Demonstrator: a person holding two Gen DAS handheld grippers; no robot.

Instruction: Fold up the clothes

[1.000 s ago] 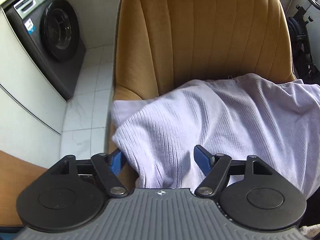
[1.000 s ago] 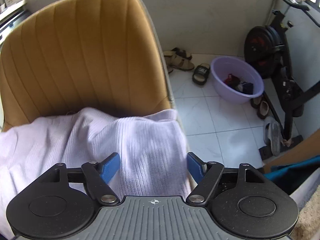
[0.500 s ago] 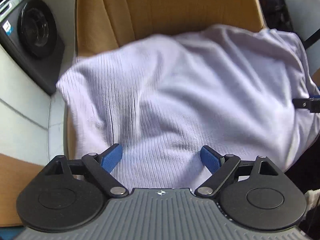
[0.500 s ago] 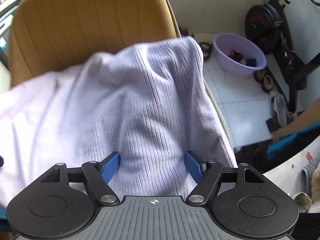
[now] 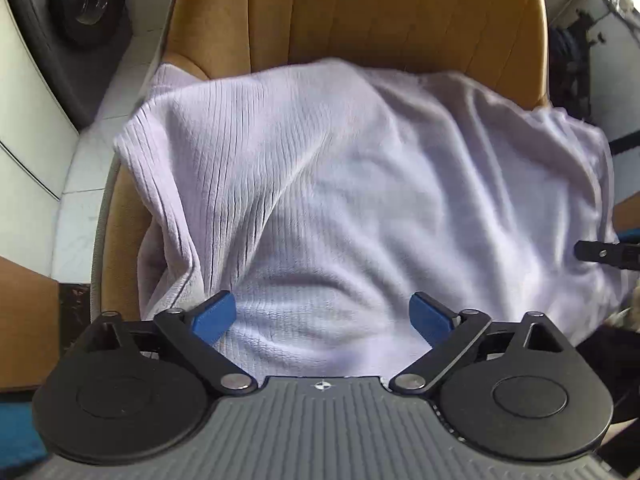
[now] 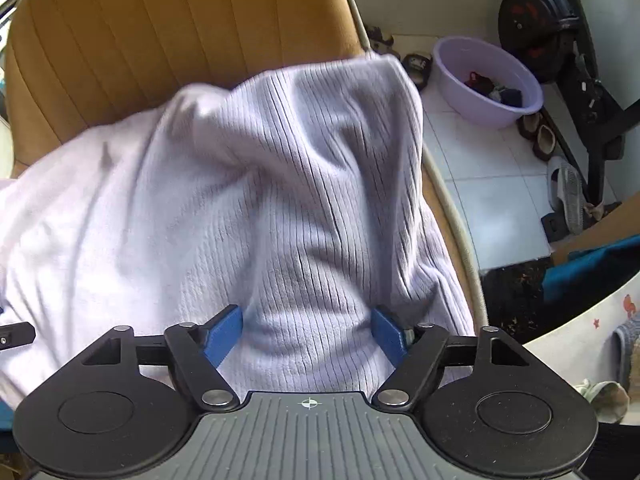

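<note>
A lilac ribbed garment (image 5: 360, 180) (image 6: 240, 200) lies rumpled across the seat of a mustard-yellow chair (image 5: 380, 12) (image 6: 160, 20). My left gripper (image 5: 322, 318) points steeply down over its near left part. Its jaws are opening and stand wide, with cloth under and between the blue pads but not pinched. My right gripper (image 6: 306, 334) is over the near right part. Its jaws are closing, and a bunch of the ribbed cloth is squeezed between its pads, with creases running up from there. The garment's near hem is hidden under both gripper bodies.
A washing machine (image 5: 80, 0) stands on the tiled floor to the chair's left. To the right are a lilac basin (image 6: 484, 84) with small items, an exercise bike (image 6: 560, 40) and slippers (image 6: 564, 196). A brown surface (image 5: 24, 312) sits at the near left.
Both grippers have tilted down and sunk toward the garment, which now fills both views. The left jaws have spread wider. The right jaws have narrowed on the cloth.
</note>
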